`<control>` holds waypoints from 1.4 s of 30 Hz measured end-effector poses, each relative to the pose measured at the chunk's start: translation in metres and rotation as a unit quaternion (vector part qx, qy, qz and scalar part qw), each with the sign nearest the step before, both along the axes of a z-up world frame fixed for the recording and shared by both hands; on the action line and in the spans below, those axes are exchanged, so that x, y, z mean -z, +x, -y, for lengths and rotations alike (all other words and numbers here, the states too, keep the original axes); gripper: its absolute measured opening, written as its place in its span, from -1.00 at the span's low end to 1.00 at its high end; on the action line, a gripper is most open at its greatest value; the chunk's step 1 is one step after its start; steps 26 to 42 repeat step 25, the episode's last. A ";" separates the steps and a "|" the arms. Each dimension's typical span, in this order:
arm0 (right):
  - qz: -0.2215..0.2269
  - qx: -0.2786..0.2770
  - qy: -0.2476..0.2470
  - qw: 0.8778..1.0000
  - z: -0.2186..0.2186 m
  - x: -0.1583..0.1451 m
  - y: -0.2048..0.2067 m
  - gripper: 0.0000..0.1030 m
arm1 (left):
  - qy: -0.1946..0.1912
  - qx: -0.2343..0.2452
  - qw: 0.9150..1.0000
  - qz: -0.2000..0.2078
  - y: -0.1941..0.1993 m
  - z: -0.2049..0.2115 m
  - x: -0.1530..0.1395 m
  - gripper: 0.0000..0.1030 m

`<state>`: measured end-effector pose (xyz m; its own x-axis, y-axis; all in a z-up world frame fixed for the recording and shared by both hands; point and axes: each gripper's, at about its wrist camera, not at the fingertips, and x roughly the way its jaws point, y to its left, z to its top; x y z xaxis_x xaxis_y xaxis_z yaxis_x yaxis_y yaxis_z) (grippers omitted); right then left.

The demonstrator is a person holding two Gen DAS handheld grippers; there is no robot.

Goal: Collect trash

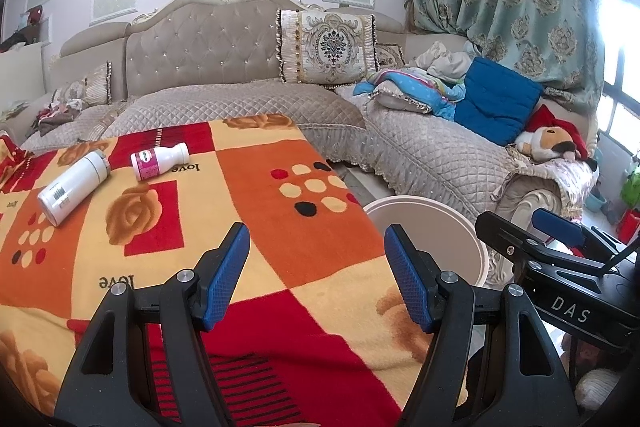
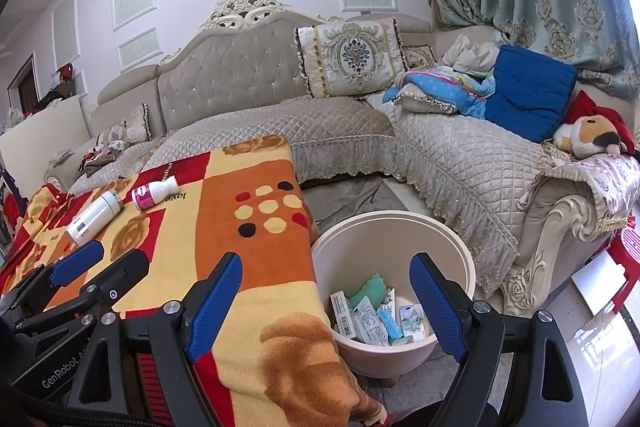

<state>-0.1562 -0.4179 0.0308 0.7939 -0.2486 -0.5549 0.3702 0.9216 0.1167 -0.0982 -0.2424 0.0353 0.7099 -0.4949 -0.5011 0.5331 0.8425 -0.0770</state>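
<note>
Two bottles lie on their sides on the patterned blanket (image 1: 256,187): a plain white bottle (image 1: 74,187) (image 2: 94,217) and a smaller white bottle with a pink label (image 1: 159,161) (image 2: 155,193). A cream bin (image 2: 452,239) (image 1: 460,219) stands on the floor at the blanket's right edge, holding several wrappers and cartons (image 2: 376,315). My left gripper (image 1: 318,247) hovers open over the blanket with nothing between its fingers. My right gripper (image 2: 326,277) is open above the bin's near rim, also with nothing between its fingers.
A quilted beige corner sofa (image 1: 420,143) wraps behind and right of the bin, with cushions (image 1: 326,47), a blue pad (image 1: 496,103) and a plush toy (image 1: 548,143). A rug and tiled floor (image 2: 360,195) lie between sofa and blanket.
</note>
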 end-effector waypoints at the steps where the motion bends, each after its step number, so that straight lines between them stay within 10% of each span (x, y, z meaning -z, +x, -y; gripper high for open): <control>1: 0.000 0.000 0.000 1.000 0.000 0.001 -0.001 0.63 | 0.000 0.001 1.000 0.000 0.001 0.000 0.000 0.34; 42: -0.015 -0.002 0.003 1.000 0.004 0.005 0.006 0.65 | 0.002 0.006 1.000 -0.007 0.006 0.000 0.008 0.34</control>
